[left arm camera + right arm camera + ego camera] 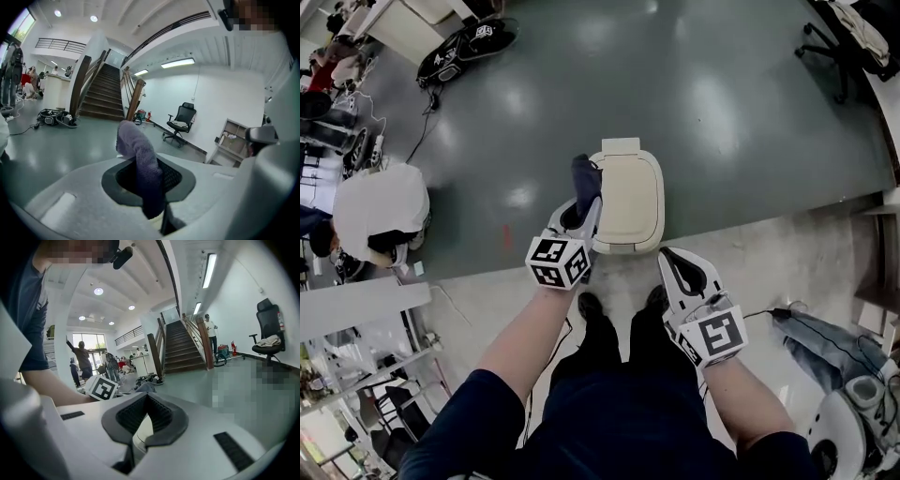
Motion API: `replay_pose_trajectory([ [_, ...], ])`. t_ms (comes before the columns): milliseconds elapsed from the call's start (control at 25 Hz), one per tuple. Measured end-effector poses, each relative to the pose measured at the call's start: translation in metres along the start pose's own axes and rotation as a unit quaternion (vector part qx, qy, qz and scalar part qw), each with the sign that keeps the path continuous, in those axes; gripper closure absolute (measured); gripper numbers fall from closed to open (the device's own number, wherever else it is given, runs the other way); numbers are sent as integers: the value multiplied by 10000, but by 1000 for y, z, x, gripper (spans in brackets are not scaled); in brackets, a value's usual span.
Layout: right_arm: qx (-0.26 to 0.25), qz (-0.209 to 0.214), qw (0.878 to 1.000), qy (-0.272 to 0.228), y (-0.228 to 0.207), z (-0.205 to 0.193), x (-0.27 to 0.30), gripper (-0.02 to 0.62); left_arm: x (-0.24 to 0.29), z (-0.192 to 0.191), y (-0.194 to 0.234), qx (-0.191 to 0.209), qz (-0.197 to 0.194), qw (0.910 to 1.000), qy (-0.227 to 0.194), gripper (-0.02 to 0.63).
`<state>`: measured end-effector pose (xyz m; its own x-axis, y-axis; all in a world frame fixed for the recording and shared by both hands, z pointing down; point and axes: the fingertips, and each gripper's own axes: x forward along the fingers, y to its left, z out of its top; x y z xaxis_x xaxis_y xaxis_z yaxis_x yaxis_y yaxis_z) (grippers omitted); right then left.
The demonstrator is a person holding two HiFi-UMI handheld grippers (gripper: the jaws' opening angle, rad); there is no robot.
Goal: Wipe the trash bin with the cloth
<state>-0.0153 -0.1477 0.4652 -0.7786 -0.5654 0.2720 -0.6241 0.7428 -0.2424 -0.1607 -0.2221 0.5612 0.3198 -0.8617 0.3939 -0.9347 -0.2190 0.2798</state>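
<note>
Cream plastic trash bin [633, 202] with its lid shut stands on the floor [722, 112], where the glossy grey-green surface meets a paler strip. It sits straight ahead of the person, at 12 o'clock from their black shoes [589, 305].

At the bin's 9 o'clock edge hangs the cloth [585, 178], a dark purple, fleecy piece. From the head view it appears to touch the bin's left side, though actual contact cannot be made out. The left tongs [586, 208] come in from the bin's 7 o'clock and are clamped tight on it. In the left gripper view the cloth [140, 159] fills the gap between the ribbed black pads of the left tongs [149, 185] and stands up beyond them in a rounded fold.

The right tongs [667, 258] hover at the bin's 5 o'clock, close to its near right corner and apart from it. The right gripper view shows the right tongs [140, 423] drawn together with only a thin slit between the pads and nothing held. The left marker cube shows at 10 o'clock in that view.

Farther out, a black office chair [825, 42] stands at 2 o'clock from the bin, and a black bag [469, 42] lies at 11 o'clock. A wooden staircase [101, 91] rises across the hall.
</note>
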Motion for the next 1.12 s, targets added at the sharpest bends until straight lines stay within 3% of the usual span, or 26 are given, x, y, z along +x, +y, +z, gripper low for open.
replay_pose_trajectory([
  [320,162,31,9996,228,-21,-24,11,591,77,-40,61,167,445,9964,705,552],
  [600,355,29,9987,353,-40,-39,9,591,126,-56,85,619,831,9845,1415,552],
  [800,438,78,9983,381,-49,-42,1,591,147,-59,66,897,849,9799,1566,552],
  [1120,512,-77,9979,391,-71,-48,-19,591,187,-68,-4,1242,386,9769,1693,552],
])
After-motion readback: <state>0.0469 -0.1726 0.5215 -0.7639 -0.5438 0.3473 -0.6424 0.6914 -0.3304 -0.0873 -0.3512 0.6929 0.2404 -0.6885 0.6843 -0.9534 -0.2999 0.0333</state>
